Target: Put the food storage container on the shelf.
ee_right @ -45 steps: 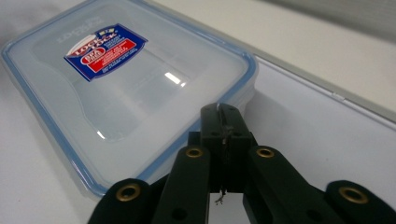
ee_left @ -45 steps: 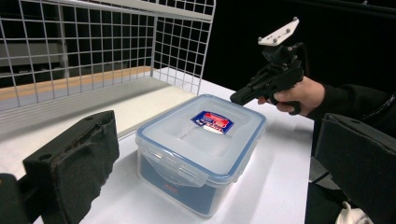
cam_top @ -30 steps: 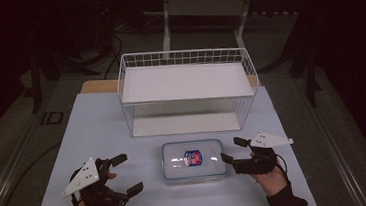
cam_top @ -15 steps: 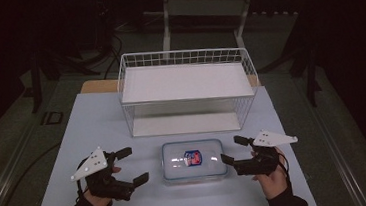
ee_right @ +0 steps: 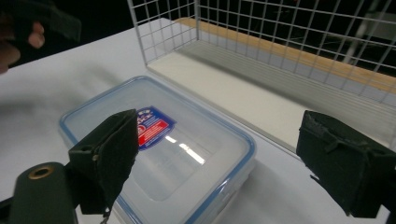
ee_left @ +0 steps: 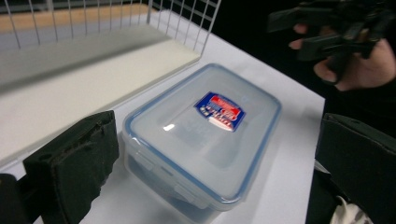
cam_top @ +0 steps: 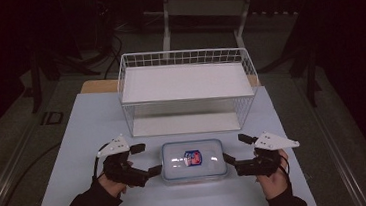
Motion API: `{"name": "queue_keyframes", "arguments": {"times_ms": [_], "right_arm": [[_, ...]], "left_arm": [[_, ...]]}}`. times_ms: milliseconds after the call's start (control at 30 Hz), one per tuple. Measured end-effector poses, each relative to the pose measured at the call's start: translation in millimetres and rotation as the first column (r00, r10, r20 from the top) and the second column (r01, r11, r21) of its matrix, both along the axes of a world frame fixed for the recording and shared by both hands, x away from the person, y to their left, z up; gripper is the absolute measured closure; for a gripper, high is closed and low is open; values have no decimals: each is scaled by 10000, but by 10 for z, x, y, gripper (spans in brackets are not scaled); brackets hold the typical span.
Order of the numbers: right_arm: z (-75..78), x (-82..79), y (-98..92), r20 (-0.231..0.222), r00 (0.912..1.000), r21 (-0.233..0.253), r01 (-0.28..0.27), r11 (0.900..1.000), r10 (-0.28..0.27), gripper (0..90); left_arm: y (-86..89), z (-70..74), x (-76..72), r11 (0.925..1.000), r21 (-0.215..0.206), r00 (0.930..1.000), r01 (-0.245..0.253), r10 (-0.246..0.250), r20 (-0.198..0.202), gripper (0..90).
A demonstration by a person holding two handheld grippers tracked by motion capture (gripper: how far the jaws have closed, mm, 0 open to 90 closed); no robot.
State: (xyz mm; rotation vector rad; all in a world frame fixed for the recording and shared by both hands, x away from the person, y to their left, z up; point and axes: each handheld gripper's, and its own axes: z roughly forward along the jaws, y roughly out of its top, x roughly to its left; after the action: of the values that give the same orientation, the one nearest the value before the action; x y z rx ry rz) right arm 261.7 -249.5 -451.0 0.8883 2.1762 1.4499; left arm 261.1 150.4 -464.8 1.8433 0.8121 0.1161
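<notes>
White rectangular worktop (cam_top: 88, 136), largest item, carries everything. White wire basket with a flat white floor (cam_top: 187, 90) sits at the worktop's far edge, centred. Clear rectangular plastic food box with blue-rimmed snap lid and red-blue label (cam_top: 193, 160) lies flat near the worktop's near edge, centred, just in front of the basket, apart from it. Left gripper (cam_top: 143, 160) at the box's left short side, jaws spread wide, lower jaw tip touching or just beside the box wall; cannot tell which. Right gripper (cam_top: 236, 149) at the box's right short side, jaws also wide, lower tip just beside the box. Neither holds anything.
</notes>
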Motion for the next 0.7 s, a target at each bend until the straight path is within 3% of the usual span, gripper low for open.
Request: {"name": "queue_keyframes", "arguments": {"times_ms": [67,200,300,333,367,400,533,633,700], "right_arm": [[7,-23,-5,-85,9999,134,82,9999,-81,127],[-29,-44,25,-275,9996,60,120,9999,-118,106],[-81,-37,42,-569,9981,292,260,9992,-243,106],[-93,-33,47,-632,9978,329,242,9992,-220,106],[-93,-33,47,-632,9978,329,242,9992,-220,106],[-109,-31,60,-701,9973,244,258,9994,-240,106],[-137,-32,98,-756,9971,112,115,9999,-107,106],[-143,-34,105,-775,9970,94,53,9999,-46,107],[-154,-32,111,-826,9966,62,46,10000,-40,107]], "left_arm": [[-9,-69,53,9999,-153,9987,-71,63,-500,0],[-20,-198,166,9985,-512,9883,-168,88,-1525,0],[-20,-266,263,9991,-411,9680,-130,23,-2508,0],[-9,-307,304,9980,-584,9554,-238,55,-2953,0],[-9,-307,304,9980,-584,9554,-238,55,-2953,0],[5,-372,366,9957,-841,9236,-377,26,-3834,0],[8,-471,442,9913,-1150,8783,-642,15,-4782,26],[6,-535,483,9863,-1423,8393,-837,-72,-5436,66],[-1,-574,507,9847,-1498,8216,-889,-125,-5699,157]]}}
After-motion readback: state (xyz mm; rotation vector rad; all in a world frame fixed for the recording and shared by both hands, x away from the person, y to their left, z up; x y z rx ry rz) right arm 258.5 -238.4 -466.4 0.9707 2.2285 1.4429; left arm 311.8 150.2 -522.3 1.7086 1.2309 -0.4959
